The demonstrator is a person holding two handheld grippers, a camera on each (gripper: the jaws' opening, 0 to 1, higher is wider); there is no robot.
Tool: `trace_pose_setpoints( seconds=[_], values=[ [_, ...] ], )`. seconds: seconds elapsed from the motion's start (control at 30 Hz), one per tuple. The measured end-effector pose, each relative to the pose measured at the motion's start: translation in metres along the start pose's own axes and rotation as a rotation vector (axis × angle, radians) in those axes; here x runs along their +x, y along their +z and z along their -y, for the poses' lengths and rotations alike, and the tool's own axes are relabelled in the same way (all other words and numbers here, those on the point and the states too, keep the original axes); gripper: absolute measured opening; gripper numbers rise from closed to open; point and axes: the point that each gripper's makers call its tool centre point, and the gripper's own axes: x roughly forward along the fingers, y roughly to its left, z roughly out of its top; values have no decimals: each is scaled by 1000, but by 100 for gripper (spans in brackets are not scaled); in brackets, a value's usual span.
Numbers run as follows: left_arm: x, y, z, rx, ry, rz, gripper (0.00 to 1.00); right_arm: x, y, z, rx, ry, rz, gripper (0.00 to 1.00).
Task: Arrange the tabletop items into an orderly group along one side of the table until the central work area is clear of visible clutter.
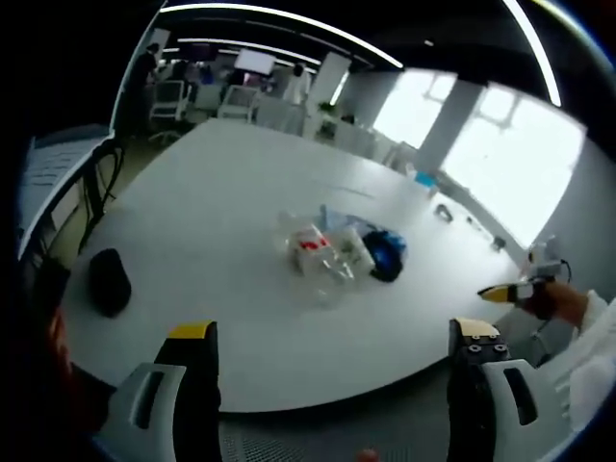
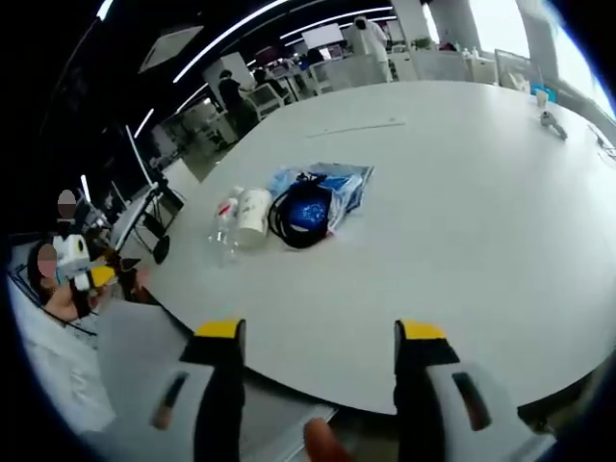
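Note:
A loose pile lies mid-table: a clear plastic bottle with a red label [image 1: 313,247], a white cup or tub [image 1: 358,252] and a blue pouch ringed by black cable [image 1: 385,255]. In the right gripper view the same pile shows the bottle [image 2: 223,223], the white cup [image 2: 253,210], the blue pouch with black cable [image 2: 304,214] and a blue packet [image 2: 345,188]. A black pouch [image 1: 109,281] sits alone near the table's left edge. My left gripper [image 1: 332,337] is open at the near edge. My right gripper [image 2: 318,332] is open too, and it also shows at the right [image 1: 505,293].
The big white round table [image 1: 221,192] carries small items at its far side [image 1: 443,212] [image 2: 552,122]. Chairs [image 1: 101,178] stand at the left edge. Desks, chairs and people fill the room behind [image 2: 366,38]. A person's white sleeve [image 1: 587,356] is close at right.

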Motion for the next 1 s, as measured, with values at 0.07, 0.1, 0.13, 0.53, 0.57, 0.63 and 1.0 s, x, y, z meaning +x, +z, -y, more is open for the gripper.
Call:
trace_pose_setpoints(
  seconds=[0.07,0.1,0.13,0.53,0.57,0.63,1.0],
  values=[
    [0,-1,1,0,-5,-1,96,3,1,-1,-7,4,-6,61],
    [0,-2,1,2,-6,-4,96,4,2,-2,-9,6,-9,61],
    [0,-3,1,4,-5,-6,96,5,2,-3,-11,9,-12,60],
    [0,0,1,4,-9,16,96,18,13,-12,-45,43,-27,59],
    [0,0,1,4,-9,18,96,19,14,-13,-48,45,-28,59],
    [-1,1,2,4,-10,19,96,21,16,-14,-57,49,-31,59],
    [-7,2,6,-1,4,34,95,40,28,-27,-98,97,-46,58]
  ],
)
